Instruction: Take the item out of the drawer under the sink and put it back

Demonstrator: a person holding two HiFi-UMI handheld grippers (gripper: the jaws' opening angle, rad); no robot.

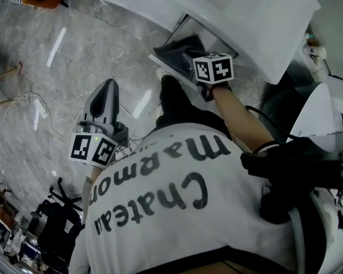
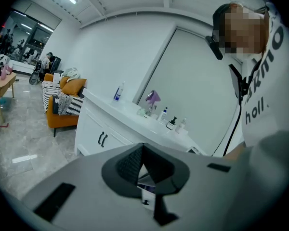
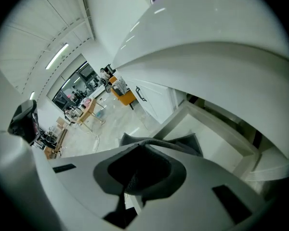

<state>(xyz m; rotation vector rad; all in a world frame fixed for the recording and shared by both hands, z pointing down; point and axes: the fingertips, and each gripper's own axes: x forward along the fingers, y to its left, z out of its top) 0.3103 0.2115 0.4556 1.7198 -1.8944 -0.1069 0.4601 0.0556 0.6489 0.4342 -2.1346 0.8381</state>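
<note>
One dark grey cloth [image 3: 185, 144] is the only item at the drawer. It spreads left and right from the tips of the right gripper [image 3: 140, 146], whose two fingers are clamped on its near edge, so the limp sheet fans out on the far side of them with a pointed corner at each end. It sits over the near left corner of the single open white drawer [image 3: 176, 117]. I cannot tell whether any part of it touches the drawer. In the head view the cloth [image 1: 177, 50] lies just left of this gripper's marker cube, at the drawer's mouth, beneath the one big white basin [image 3: 207, 57] that juts out above.

There are two grippers. The left gripper [image 1: 107, 87] is well apart from the drawer, to the near left over the grey marble floor [image 1: 57, 67]. Its own view shows its fingers with tips together and nothing between them.

Farther left along the wall runs a long white desk [image 2: 111, 105]. It carries one blue bottle [image 2: 118, 93] standing alone, one purple ornament [image 2: 153, 97] and, right of that, three small pump bottles [image 2: 172, 123] close together. Two black handles [image 2: 102, 139] sit side by side on the cabinet front below. Beyond it, at the far left, stands one orange sofa [image 2: 62, 119].
</note>
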